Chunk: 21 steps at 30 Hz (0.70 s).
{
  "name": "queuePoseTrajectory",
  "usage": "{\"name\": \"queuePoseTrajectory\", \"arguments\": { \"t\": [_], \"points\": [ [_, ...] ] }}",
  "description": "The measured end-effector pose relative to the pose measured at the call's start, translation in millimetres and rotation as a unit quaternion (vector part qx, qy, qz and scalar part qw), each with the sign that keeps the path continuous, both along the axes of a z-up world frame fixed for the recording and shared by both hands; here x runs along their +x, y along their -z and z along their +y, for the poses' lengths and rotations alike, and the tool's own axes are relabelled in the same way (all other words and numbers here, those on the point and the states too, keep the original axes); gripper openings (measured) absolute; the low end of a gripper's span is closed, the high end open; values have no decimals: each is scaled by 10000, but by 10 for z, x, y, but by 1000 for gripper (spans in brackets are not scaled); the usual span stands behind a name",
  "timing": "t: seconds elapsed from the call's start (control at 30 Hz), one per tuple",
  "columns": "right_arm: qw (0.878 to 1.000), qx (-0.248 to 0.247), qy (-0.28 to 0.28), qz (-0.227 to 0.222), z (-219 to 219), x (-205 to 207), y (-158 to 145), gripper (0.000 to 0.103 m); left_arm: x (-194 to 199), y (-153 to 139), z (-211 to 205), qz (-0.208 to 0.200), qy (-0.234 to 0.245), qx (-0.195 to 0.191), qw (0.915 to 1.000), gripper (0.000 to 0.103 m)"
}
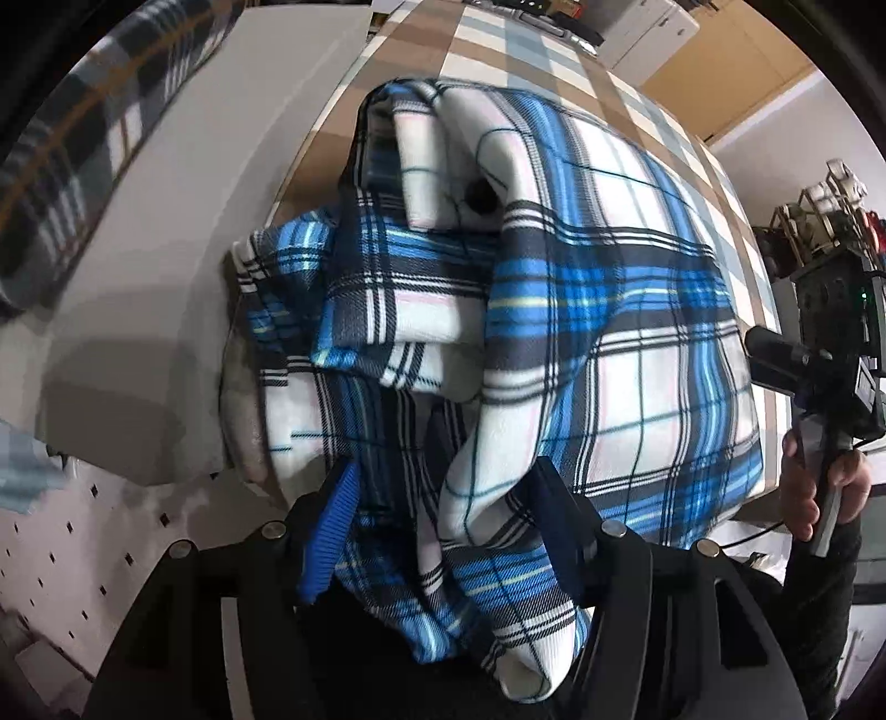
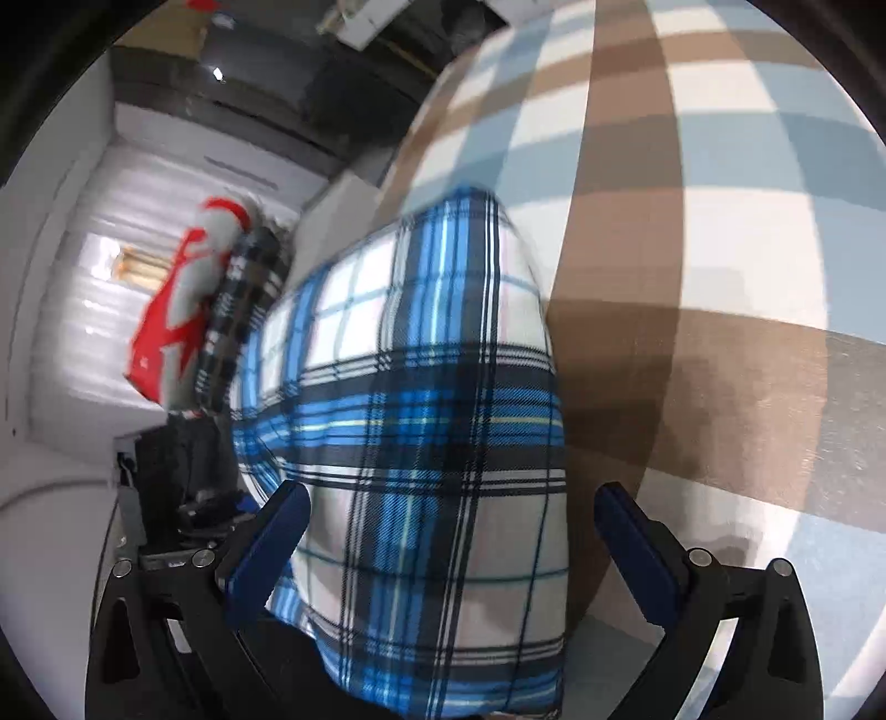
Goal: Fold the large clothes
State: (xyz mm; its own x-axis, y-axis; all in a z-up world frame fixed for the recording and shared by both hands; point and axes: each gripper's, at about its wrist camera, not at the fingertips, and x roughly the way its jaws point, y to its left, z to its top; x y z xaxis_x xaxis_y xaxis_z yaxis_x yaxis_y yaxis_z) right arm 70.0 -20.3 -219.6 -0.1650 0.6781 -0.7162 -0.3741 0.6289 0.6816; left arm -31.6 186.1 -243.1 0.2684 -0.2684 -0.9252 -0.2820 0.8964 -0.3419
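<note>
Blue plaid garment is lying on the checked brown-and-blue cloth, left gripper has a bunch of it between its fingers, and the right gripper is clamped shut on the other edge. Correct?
Not quite. The right gripper is open: in the right wrist view its jaws stand wide, pads clear of the blue plaid garment lying between them. The rest holds: the garment lies on the checked cloth, and the left gripper has a bunch between its fingers.

Broad surface covered in a brown, pale-blue and white checked cloth point(image 1: 531, 39), running from centre to upper right. Directly on it, 1 blue-and-white plaid garment point(image 1: 609, 310), bunched mid-frame, reaching the left edge.
</note>
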Motion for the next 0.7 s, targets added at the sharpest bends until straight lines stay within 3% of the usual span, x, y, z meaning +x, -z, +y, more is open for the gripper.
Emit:
{"name": "queuePoseTrajectory", "arguments": {
  "t": [0.1,0.2,0.27,0.33,0.53,0.7],
  "points": [
    [9997,-115,-185,135,131,-43,19,93,58,56,-31,125,54,-44,9999,57],
    [9994,-269,-173,-134,160,-63,5,80,126,52,-126,218,278,55,9994,57],
    [9993,-248,-108,-276,119,-77,-14,64,202,16,-182,280,407,118,9987,57],
    [9989,-228,5,-418,49,-105,-39,59,293,7,-226,348,496,162,9980,57],
    [9954,-323,510,-740,-278,-57,-109,57,729,-59,-563,209,956,36,9952,57],
    [9787,-590,1578,-1171,-1054,113,-285,57,1334,-140,-1263,-158,1657,-298,9856,57]
  ]
}}
